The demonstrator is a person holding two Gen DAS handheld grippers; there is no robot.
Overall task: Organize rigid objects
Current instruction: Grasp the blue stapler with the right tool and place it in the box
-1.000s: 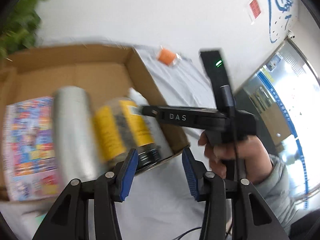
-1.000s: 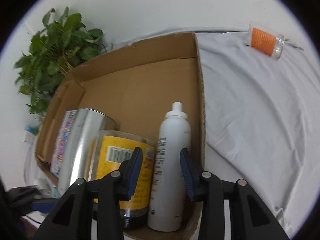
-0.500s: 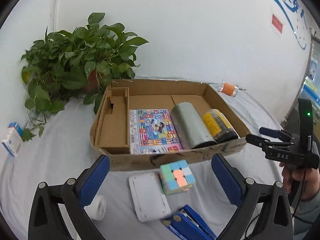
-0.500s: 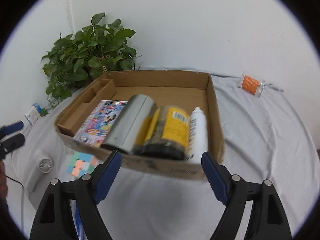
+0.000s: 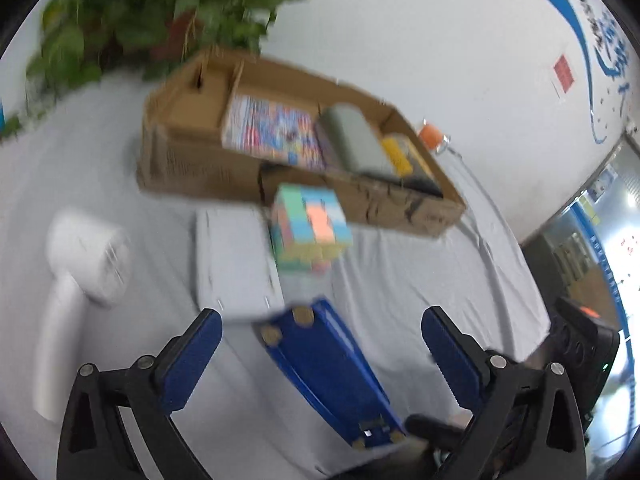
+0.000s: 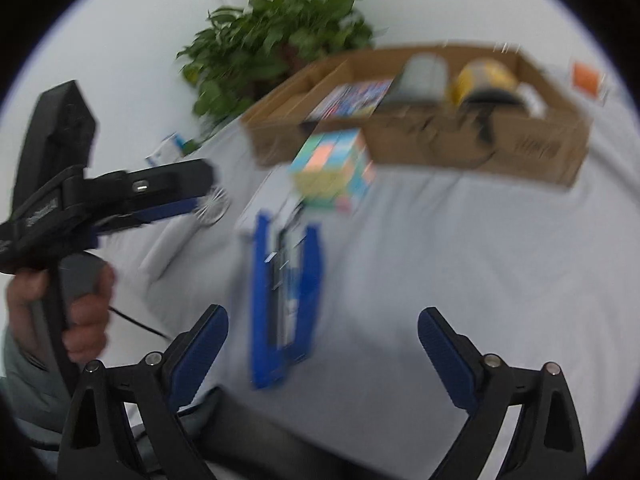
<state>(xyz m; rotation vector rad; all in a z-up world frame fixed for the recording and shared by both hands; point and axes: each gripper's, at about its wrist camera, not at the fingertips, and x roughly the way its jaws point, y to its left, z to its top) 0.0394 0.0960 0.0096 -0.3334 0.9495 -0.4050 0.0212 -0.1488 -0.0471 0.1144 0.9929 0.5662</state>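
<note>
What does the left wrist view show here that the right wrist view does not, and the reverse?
Left wrist only: the whole white handheld fan and the flat white case.
Right wrist only: the hand gripping the left claw's handle.
Both: cardboard box, pastel cube, blue stapler, orange-labelled jar, plant, and each view's own open claw.

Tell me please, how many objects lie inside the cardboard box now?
4 visible in the cardboard box: a colourful booklet on the left, then a grey cylinder, a yellow-labelled jar, and a white bottle at the right wall. Blur may hide smaller things.
</note>
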